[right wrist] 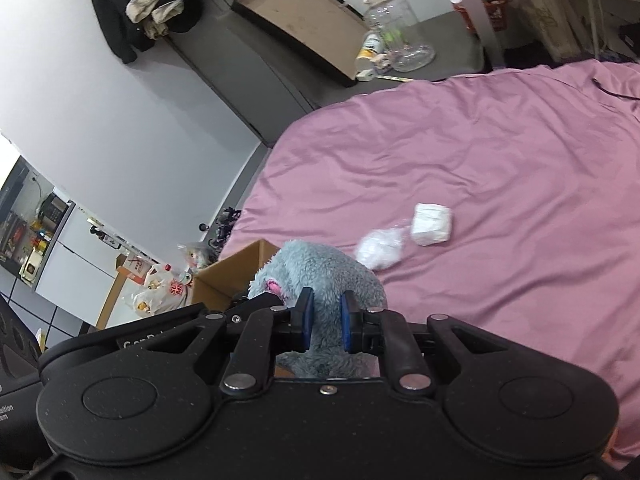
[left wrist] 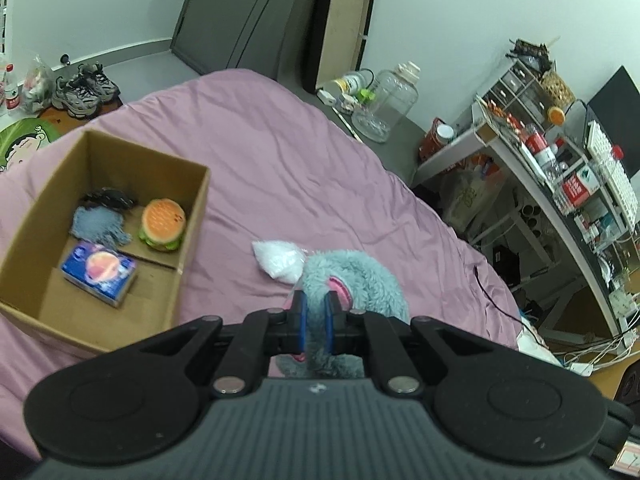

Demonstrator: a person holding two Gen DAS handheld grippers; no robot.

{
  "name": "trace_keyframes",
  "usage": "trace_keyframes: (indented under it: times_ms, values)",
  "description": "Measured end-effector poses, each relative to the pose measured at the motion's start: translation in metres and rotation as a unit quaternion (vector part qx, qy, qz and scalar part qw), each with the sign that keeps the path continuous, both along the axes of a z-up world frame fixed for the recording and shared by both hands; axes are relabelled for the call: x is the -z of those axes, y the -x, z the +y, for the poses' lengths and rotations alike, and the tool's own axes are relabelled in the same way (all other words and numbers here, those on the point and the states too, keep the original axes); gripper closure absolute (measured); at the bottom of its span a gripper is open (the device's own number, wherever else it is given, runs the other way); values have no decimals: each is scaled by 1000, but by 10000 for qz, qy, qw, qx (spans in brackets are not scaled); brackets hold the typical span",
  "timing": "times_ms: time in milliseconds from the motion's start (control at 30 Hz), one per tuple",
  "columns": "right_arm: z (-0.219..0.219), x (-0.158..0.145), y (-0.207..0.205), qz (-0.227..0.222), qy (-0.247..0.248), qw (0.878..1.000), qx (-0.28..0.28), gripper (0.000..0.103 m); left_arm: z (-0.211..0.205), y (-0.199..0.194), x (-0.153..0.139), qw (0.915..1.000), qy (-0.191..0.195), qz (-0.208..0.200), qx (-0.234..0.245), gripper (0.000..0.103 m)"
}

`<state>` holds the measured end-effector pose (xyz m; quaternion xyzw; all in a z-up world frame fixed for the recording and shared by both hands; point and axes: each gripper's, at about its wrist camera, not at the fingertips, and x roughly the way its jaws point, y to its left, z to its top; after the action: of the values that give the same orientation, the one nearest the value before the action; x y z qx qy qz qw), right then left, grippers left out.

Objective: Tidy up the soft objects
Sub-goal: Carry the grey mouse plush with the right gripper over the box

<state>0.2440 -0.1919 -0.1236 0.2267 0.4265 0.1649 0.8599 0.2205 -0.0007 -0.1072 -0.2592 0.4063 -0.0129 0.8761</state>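
A fluffy blue-grey plush toy (left wrist: 360, 280) with pink parts is held above the pink bedsheet (left wrist: 280, 160). My left gripper (left wrist: 316, 312) is shut on it. My right gripper (right wrist: 326, 318) is also shut on the same plush toy (right wrist: 320, 272). A cardboard box (left wrist: 188, 232) stands to the left on the bed; inside lie a burger toy (left wrist: 163, 224), a blue-grey cloth (left wrist: 98, 226), a dark item and a blue tissue pack (left wrist: 100, 272). A white plastic bag (left wrist: 280, 260) lies on the sheet beyond the plush; in the right wrist view the bag (right wrist: 380, 248) lies next to a white packet (right wrist: 431, 224).
A desk with cluttered shelves (left wrist: 560, 152) stands right of the bed. A grey bedside surface holds a clear jar (left wrist: 390, 100) and bottles. Sneakers (left wrist: 84, 88) sit on the floor at far left. A dark board (left wrist: 248, 12) leans on the wall.
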Motion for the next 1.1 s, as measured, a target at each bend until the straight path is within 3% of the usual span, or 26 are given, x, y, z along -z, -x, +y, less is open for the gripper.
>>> trace_keyframes:
  times_ms: [267,567,1100]
  values:
    - [41,-20,2,-209,11,9997,-132,89,43,9,-16,9997,34,-202,-125,95]
    - [92,-26,-1,-317,-199,9987,-337,89,94,14,-30,9989,-197,-328,-259,95]
    - [158,-16,-4,-112,-78,9977,-661,89,151,19,-12,9984,-189,-72,-525,95]
